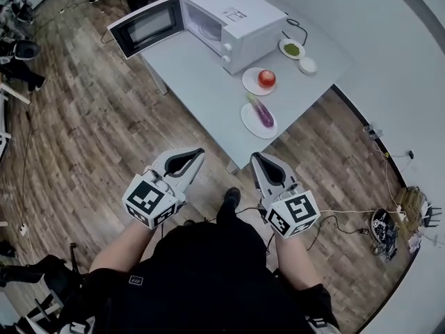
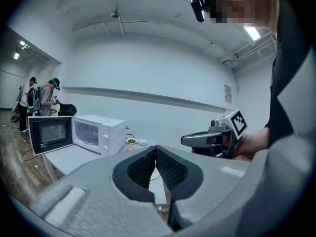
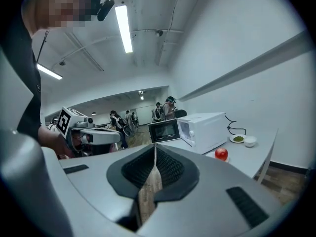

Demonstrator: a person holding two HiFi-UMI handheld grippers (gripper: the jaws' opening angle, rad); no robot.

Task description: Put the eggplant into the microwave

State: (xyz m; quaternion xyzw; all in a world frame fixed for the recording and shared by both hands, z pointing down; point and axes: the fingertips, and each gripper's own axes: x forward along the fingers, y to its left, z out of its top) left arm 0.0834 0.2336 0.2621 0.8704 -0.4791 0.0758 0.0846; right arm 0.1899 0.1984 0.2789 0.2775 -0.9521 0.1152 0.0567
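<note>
My left claw point(image 1: 200, 152) and my right claw point(image 1: 254, 156) are both held out in front of me over the wooden floor point(image 1: 90, 138), short of the grey surface point(image 1: 201, 82). Each claw's own view shows its jaws pressed together at the tips with nothing between them. Each carries a cube with black-and-white square markers; those are patterns, not letters.

The eggplant point(image 1: 262, 111) lies on a white plate point(image 1: 249, 125) near the surface's closest corner, well apart from both claws. Just beyond it a red apple point(image 1: 266, 78) sits on a second plate point(image 1: 249, 83). Further back are a small dish of something green point(image 1: 291, 49) and a little white bowl point(image 1: 307, 65) beside it.

The white microwave point(image 1: 229, 19) stands at the far end of the surface with its door point(image 1: 147, 26) swung wide open to the left. A label point(image 1: 234, 14) on its top carries print too small for me to read, and I can make out no brand on its front. In the left gripper view a small sign point(image 2: 227, 94) hangs on the wall; its writing is illegible too.
</note>
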